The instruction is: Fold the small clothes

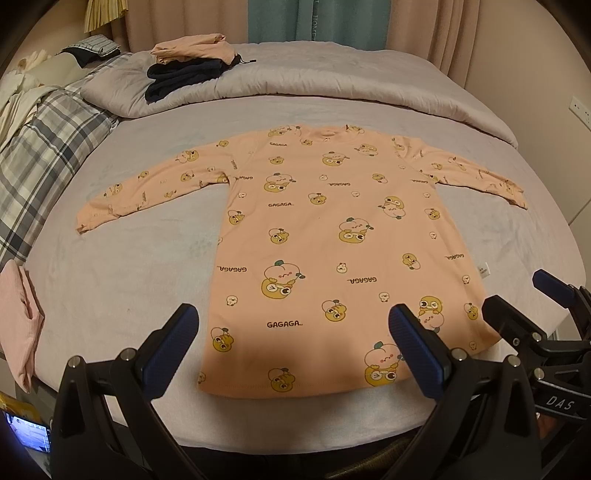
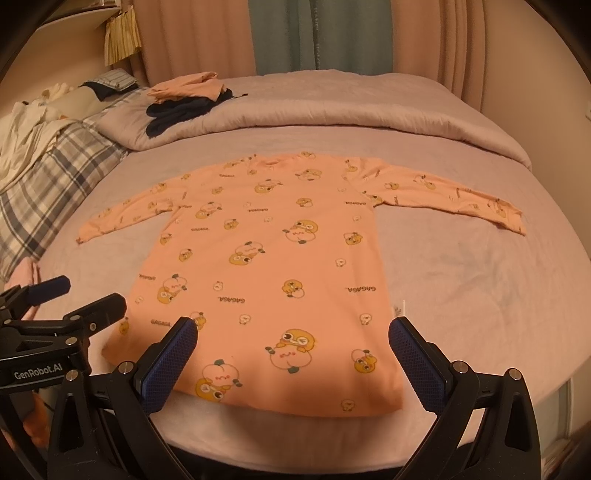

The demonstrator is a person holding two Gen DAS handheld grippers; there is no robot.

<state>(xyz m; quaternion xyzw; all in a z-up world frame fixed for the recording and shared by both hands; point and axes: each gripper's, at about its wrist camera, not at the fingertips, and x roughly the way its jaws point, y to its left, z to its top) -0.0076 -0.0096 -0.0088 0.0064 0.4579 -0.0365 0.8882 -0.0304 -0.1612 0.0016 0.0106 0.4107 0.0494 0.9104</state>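
The left gripper (image 1: 291, 347) is hovering low over the near edge of the bed (image 1: 129, 266), its jaws spread wide and holding nothing, with the bottom hem of the shirt (image 1: 332, 229) showing between its blue pads. The right gripper (image 2: 293, 354) is hovering just beside it, jaws likewise spread and empty, framing the hem's other end; in the left wrist view it is showing at the right edge (image 1: 517, 295), and in the right wrist view the left gripper is showing at the left edge (image 2: 77, 299). The peach long-sleeved shirt (image 2: 266, 266), printed with cartoon ducks and the word GAGAGA, is lying flat in the middle of the bed (image 2: 461, 280), hem toward the grippers, collar away, both sleeves stretched out to the sides. A folded pink cloth (image 1: 18, 317) is lying at the bed's near left edge. Farther back, a plaid blanket (image 1: 40, 147) is lying along the left side, and a rolled grey quilt (image 1: 332, 77) is stretching across the bed beyond the collar. On the quilt a small pile of clothes (image 1: 188, 62), peach over dark navy, is resting, and curtains (image 1: 332, 18) are hanging behind.
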